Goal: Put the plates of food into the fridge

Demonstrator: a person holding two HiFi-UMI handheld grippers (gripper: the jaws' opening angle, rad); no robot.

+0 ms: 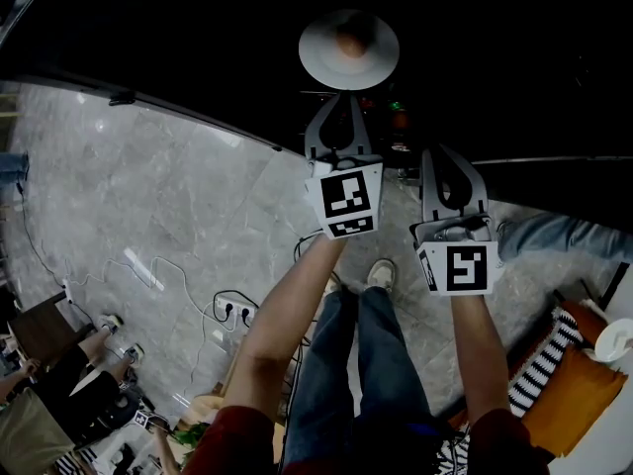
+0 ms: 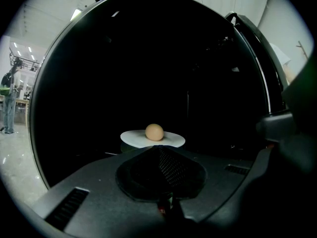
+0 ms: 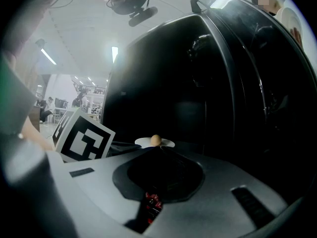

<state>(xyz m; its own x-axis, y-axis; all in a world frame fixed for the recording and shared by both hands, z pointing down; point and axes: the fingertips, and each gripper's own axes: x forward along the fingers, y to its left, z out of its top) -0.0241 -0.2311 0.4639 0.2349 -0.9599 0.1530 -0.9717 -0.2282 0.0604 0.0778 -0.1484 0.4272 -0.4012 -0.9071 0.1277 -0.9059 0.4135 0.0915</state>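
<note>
A pale grey marble floor (image 1: 148,196) fills the lower head view, with a power strip and white cables (image 1: 232,310) at 8 o'clock and the person's jeans and shoes at 6 o'clock. The black fridge (image 1: 148,38) spans the top at 12 o'clock, and its inside is too dark to show any shelf.

The left gripper (image 1: 346,99) reaches furthest into that darkness. Its jaws are closed together, and the near rim of the white plate (image 1: 321,52) meets their tips, so they appear to pinch it. The plate lies flat at 12 o'clock from those jaws, directly ahead. It is round, so it has no long axis. No view shows whether it rests on a shelf or hangs from the grip.

The right gripper (image 1: 450,154) sits at 4 o'clock from the left one, further back, with its jaws together on nothing. From it the plate lies at about 11 o'clock, so the left hand is nearer.

One round tan piece of food (image 1: 349,43) sits in the middle of the plate.
</note>
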